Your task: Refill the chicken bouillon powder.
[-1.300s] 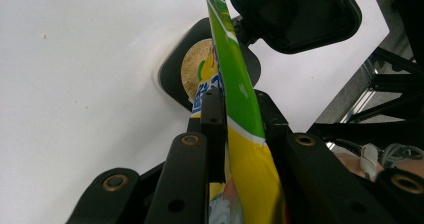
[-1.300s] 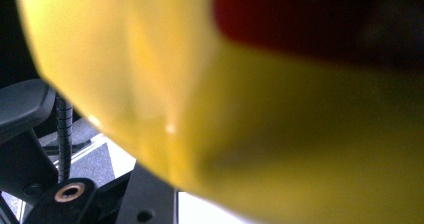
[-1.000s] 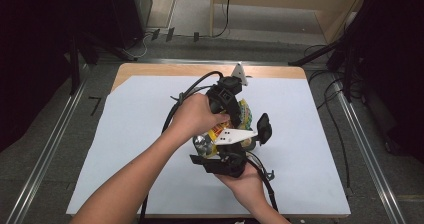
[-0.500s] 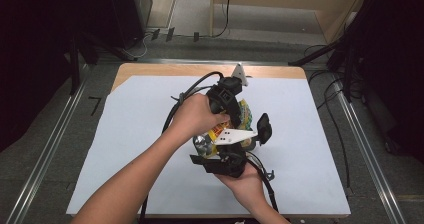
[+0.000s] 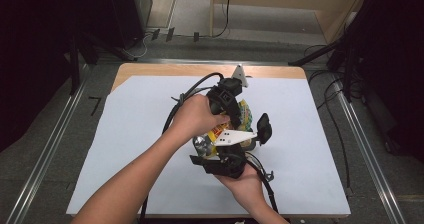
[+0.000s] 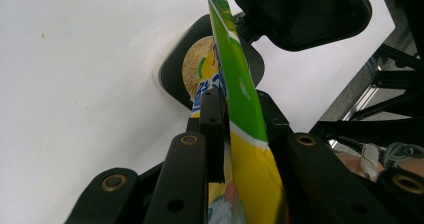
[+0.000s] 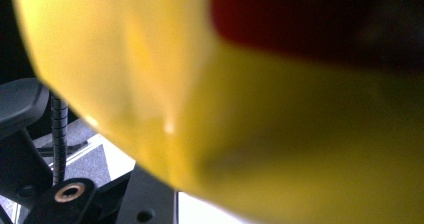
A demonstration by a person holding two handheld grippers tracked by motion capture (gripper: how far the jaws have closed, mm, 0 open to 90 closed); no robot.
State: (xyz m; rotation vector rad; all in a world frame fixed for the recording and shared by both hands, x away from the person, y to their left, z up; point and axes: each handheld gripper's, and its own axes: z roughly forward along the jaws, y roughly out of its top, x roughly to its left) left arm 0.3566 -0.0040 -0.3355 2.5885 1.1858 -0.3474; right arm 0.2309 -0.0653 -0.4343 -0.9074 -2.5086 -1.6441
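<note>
**A:** Right over the middle of the white sheet (image 5: pixel 125 149), that yellow snack bag (image 5: pixel 243 115) is hanging between the 2 grippers. In the left gripper view the left gripper (image 6: pixel 240 114) has its jaws narrowed down on the bag's green-and-yellow edge (image 6: pixel 239 84), pads pressing on the film from both sides. The bag stands nearly upright there.

**B:** And the right gripper (image 5: pixel 225 161)? Its own view is just a yellow blur with a red patch (image 7: pixel 250 109).

**A:** Yeah, bag's right up against that camera. From above it sits just below the bag, but I honestly can't tell whether the jaws are gripping it.

**B:** So which step is this?

**A:** My guess: tearing or pulling the bag open. Next move needs a firm second grip beside the left one, then pulling apart without spilling.

**B:** There's a small black dish (image 6: pixel 172 69) with something crumbly and tan on the sheet under the bag.

**A:** Maybe the target. Beyond the sheet: wooden tabletop (image 5: pixel 150 70), metal rails (image 5: pixel 372 159), cables on a grey floor, dark room.
</note>
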